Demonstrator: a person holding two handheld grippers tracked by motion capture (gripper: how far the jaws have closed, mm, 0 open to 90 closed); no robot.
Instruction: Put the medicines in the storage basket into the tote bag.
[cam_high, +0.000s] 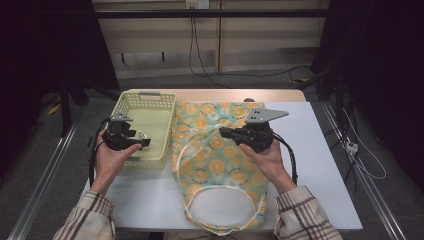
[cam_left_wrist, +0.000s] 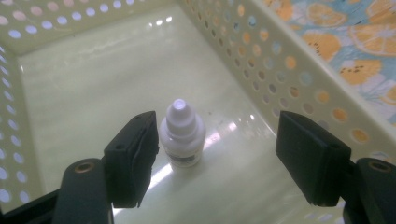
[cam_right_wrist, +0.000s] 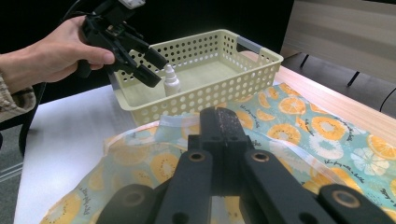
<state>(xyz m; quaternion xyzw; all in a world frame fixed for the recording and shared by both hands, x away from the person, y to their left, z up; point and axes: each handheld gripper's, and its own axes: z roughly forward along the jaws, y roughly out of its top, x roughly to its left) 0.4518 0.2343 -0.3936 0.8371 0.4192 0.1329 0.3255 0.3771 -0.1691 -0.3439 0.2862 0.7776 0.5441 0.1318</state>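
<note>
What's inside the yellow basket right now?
One small white dropper bottle stands upright on the basket floor, between the open jaws of the left hand-held gripper. The near corner behind that gripper is hidden.

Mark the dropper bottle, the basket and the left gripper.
dropper bottle (cam_left_wrist: 182, 135), left gripper view, its white body.
basket (cam_high: 145, 93), high view, far rim.
left gripper (cam_right_wrist: 150, 66), right gripper view, between its fingers.

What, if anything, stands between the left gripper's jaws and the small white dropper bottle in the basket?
Nothing visible. The dropper bottle stands upright on the basket floor between the open jaws of the left gripper, close beside one pad, a clear gap to the other. No pad presses on it.
</note>
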